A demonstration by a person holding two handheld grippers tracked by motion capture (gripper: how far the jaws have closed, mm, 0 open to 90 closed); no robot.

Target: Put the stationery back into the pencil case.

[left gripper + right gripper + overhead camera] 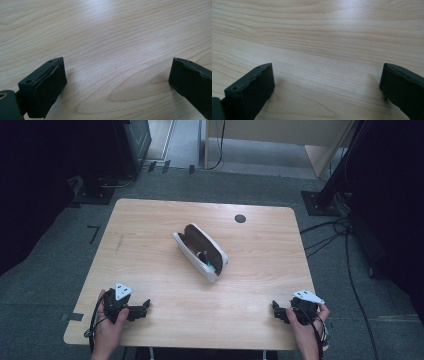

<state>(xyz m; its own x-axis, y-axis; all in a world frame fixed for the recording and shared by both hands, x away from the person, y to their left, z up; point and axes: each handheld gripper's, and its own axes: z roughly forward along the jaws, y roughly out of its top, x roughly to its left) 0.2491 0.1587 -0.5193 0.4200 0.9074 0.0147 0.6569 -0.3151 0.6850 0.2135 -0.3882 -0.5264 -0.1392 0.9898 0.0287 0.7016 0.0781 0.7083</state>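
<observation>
Grippers (146, 306) (275, 309) at near edge, jaws wide, case (200, 251) mid-table

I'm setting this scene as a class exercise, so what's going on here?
A person holds the left claw and right claw at the near edge of a wooden table, both open and holding nothing. An open white glasses case, with something dark inside, lies mid-table, untouched and well ahead of both.

White case (216, 265), brown lining; pale wood-grain table (150, 245); black fingers (42, 90).
</observation>
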